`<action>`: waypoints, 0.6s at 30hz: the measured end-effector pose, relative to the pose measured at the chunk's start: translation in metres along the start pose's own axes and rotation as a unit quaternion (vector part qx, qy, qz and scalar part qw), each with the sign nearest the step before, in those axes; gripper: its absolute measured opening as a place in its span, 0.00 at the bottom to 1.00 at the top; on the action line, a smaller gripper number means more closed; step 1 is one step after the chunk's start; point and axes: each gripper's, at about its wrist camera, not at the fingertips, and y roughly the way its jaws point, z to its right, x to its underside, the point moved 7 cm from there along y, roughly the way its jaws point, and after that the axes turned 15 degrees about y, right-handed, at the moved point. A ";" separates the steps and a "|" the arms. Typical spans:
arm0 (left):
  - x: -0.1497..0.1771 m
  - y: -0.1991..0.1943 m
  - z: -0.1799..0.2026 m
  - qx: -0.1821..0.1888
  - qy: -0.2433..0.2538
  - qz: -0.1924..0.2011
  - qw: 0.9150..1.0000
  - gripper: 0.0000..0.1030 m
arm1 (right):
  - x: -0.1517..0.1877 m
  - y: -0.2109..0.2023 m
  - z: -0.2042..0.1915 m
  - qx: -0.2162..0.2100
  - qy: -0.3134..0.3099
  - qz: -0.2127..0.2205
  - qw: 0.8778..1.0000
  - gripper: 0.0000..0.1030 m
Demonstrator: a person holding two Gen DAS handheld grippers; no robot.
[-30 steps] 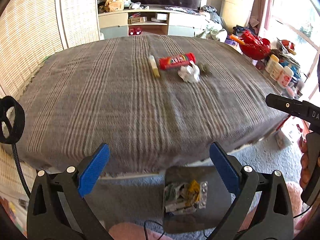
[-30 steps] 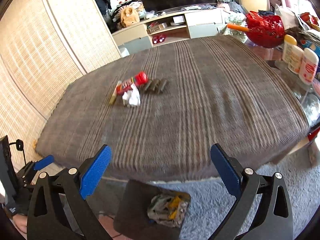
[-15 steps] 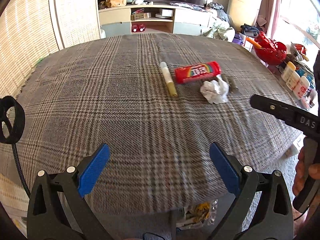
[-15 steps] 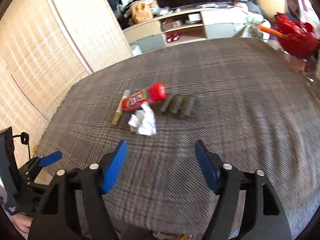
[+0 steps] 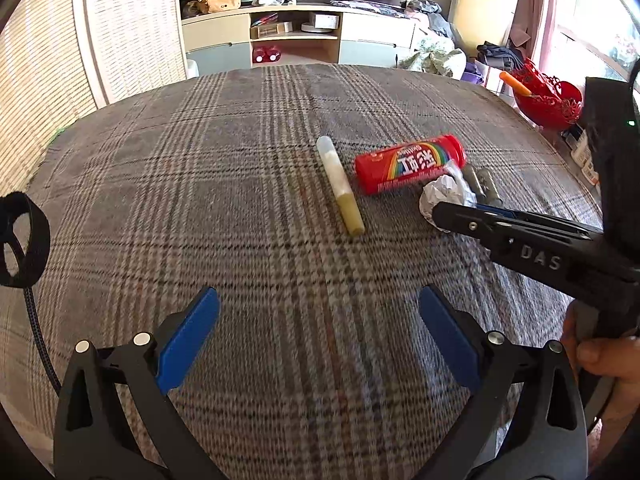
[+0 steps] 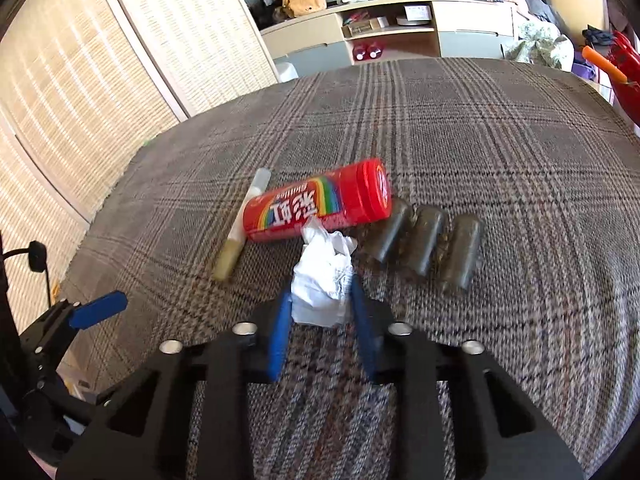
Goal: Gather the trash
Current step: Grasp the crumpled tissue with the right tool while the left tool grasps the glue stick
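Left wrist view: my left hand-held gripper hangs released over bare plaid cloth on the worktop, nothing between its blue pads. Beyond it lies the red candy tube, my landmark. A pale marker lies just left of the tube, and the crumpled paper sits against the tube's near right end. My right hand-held gripper reaches in from the right, its tip at the paper. Raised letters "DAS" show on its side.

Right wrist view: the right hand-held gripper has just been closing, and the crumpled paper sits between its pads, which press its sides, so I read it as grasping the paper. Three grey cylinders lie right of the tube. I should squeeze firmly, then lift straight up so the tube stays put. The tube's rainbow label carries Chinese characters and, I think, "Skittles", upside down.
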 end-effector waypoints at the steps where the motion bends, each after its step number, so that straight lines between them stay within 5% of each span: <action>1: -0.004 0.003 0.001 0.001 0.000 0.001 1.000 0.92 | -0.003 -0.001 0.001 -0.002 0.002 0.004 1.000 0.22; 11: -0.035 0.031 0.008 0.011 0.015 0.012 1.000 0.75 | -0.030 -0.004 0.010 -0.023 0.016 0.013 1.000 0.21; 18: -0.043 0.049 0.011 0.009 0.025 0.009 1.000 0.46 | -0.045 0.001 0.018 -0.017 0.021 0.020 0.999 0.21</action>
